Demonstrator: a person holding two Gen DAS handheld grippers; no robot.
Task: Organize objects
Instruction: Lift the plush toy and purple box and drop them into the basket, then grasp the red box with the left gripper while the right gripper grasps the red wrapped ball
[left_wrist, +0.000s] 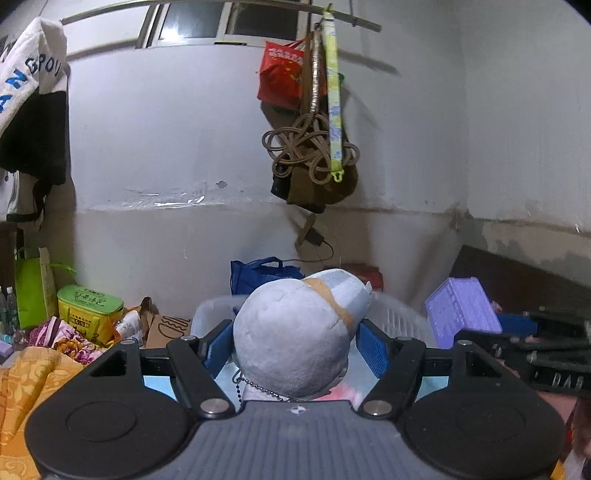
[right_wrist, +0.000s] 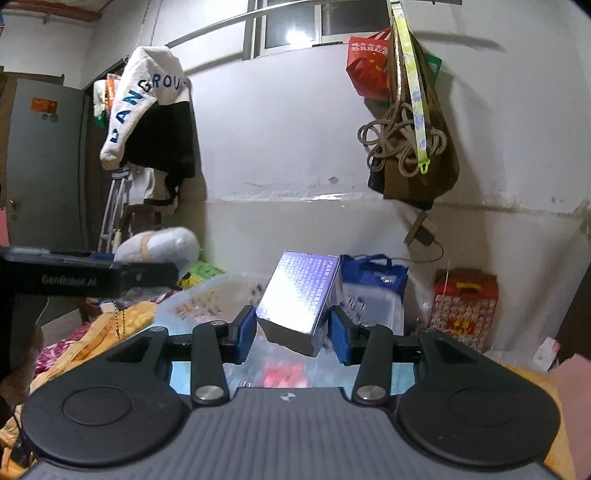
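Note:
My left gripper (left_wrist: 295, 343) is shut on a grey-blue plush toy (left_wrist: 295, 332) with a tan band and a bead chain, held above a clear plastic bin (left_wrist: 397, 317). My right gripper (right_wrist: 293, 332) is shut on a shiny purple box (right_wrist: 297, 295) with small print, tilted, held above the same clear bin (right_wrist: 373, 306). The purple box also shows at the right of the left wrist view (left_wrist: 461, 312), and the plush toy shows at the left of the right wrist view (right_wrist: 159, 243) with the left gripper's black body.
A white wall stands behind. A blue bag (left_wrist: 264, 275), a green-yellow bag (left_wrist: 88, 314) and floral bedding (left_wrist: 55, 339) lie around the bin. A red gift box (right_wrist: 463, 314) stands at the right. Bags and a rope coil (left_wrist: 310, 147) hang from a rail.

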